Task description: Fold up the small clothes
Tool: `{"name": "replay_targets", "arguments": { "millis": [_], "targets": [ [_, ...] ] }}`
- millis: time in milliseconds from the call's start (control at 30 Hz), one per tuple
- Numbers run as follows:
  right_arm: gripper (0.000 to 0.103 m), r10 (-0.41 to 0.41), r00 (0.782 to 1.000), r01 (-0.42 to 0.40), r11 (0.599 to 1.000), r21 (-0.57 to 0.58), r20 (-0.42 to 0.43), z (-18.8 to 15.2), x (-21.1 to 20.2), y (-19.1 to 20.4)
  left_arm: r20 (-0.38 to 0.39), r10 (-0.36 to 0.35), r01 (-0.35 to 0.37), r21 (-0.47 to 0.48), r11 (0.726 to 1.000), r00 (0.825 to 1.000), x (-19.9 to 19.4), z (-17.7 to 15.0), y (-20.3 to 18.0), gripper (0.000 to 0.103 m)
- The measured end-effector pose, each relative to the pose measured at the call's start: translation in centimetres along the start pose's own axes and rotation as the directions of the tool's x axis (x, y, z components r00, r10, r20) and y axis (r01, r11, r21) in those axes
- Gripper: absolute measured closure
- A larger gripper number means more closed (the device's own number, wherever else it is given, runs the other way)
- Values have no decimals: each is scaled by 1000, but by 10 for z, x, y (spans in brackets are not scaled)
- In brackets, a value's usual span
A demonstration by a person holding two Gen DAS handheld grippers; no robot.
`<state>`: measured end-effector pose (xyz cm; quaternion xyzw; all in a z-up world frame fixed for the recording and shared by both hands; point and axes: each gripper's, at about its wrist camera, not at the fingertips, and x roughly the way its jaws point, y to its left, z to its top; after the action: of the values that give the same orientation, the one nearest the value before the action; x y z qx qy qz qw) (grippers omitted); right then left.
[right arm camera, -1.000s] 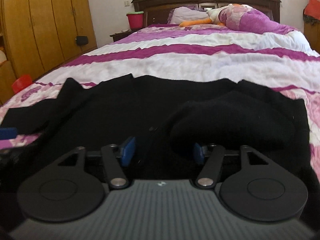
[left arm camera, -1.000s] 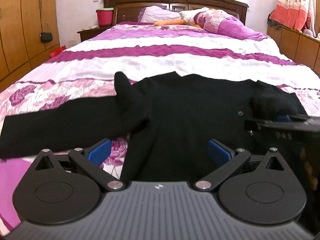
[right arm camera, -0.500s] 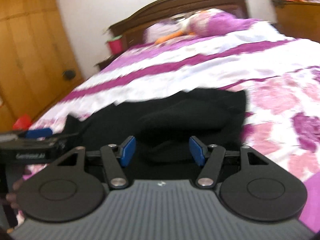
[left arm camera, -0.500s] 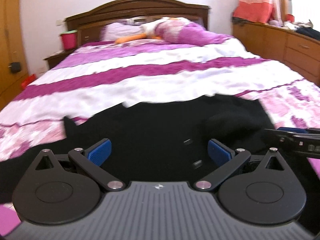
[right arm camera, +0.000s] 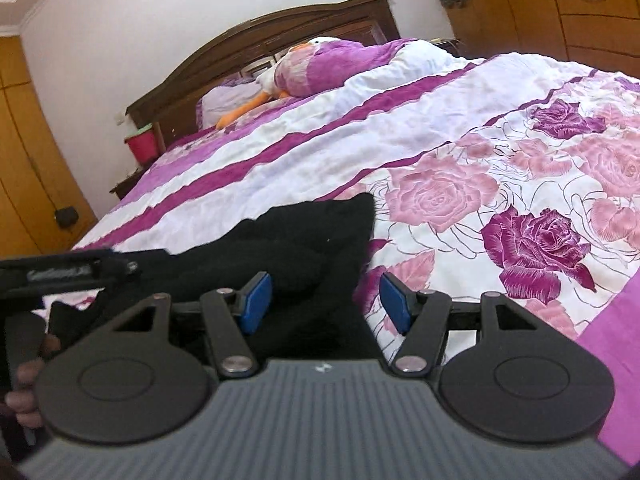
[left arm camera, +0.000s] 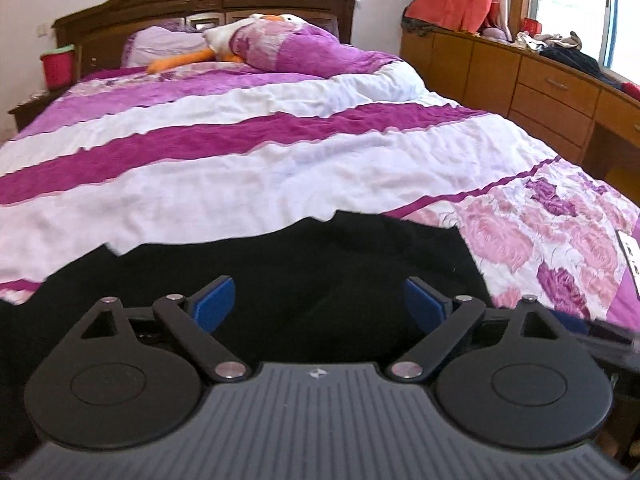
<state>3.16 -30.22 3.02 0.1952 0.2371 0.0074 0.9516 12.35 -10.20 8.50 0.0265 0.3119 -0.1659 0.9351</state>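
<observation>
1. Black garment (left arm camera: 304,280) lay spread across the foot end of the bed (left arm camera: 280,168), on the purple-and-white floral cover, its right edge stopping short of the rose-printed part of the cover toward the bed's right edge.
2. Left gripper (left arm camera: 320,304) hung over the dark cloth with its blue pads set wide and its jaws closing; the fabric lay beneath and between them, but neither pad pressed on it.
3. Right gripper (right arm camera: 325,300) sat at the garment's right edge with its jaws parted; its left pad was against the black cloth while its right pad stood over the bare cover, so no pinch showed.
4. A hand (right arm camera: 24,384) on the left gripper's handle showed at the left edge of the right wrist view.
5. Pillows and a plush toy (left arm camera: 224,46) rested at the headboard end.
</observation>
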Motion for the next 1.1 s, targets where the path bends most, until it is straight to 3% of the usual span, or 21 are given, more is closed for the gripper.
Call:
{"name": "replay_targets", "arguments": {
  "millis": [200, 333, 433, 533, 567, 600, 700, 800, 900, 1000, 1100],
  "targets": [
    [40, -41, 999, 41, 999, 35, 17, -2, 16, -9, -40, -83, 82, -4, 997, 996, 46, 7, -12, 21],
    [40, -38, 999, 38, 996, 84, -4, -8, 24, -20, -78, -58, 61, 32, 998, 995, 75, 5, -20, 25],
    [41, -31, 999, 32, 995, 95, -9, -13, 27, -23, -100, -76, 77, 5, 997, 992, 90, 3, -18, 32],
    [40, -25, 1000, 26, 995, 94, -6, -15, 29, -23, -112, -121, 119, -23, 993, 986, 99, 0, -18, 57],
    [40, -26, 1000, 26, 995, 92, -7, -15, 30, -23, -103, -119, 118, -15, 993, 988, 99, -1, -20, 74],
    [40, -28, 1000, 29, 996, 88, -8, -16, 30, -23, -95, -122, 121, -11, 993, 988, 99, -2, -20, 84],
    [40, -36, 999, 37, 997, 74, -9, -17, 32, -21, -40, -129, 127, -41, 991, 991, 83, -2, -18, 89],
    [40, -37, 999, 37, 997, 71, -8, -17, 31, -21, 52, -53, 56, -61, 997, 997, 57, -1, -11, 89],
    [41, -35, 999, 36, 996, 78, -10, -17, 32, -22, 143, 39, -25, -99, 995, 989, 26, -1, 5, 89],
    [41, -38, 999, 38, 997, 74, -9, -18, 31, -22, 203, 165, -144, -118, 983, 965, -2, -7, 21, 89],
    [41, -46, 999, 46, 997, 63, -10, -18, 32, -20, 205, 286, -258, -151, 954, 936, -22, -22, 39, 89]
  ]
}}
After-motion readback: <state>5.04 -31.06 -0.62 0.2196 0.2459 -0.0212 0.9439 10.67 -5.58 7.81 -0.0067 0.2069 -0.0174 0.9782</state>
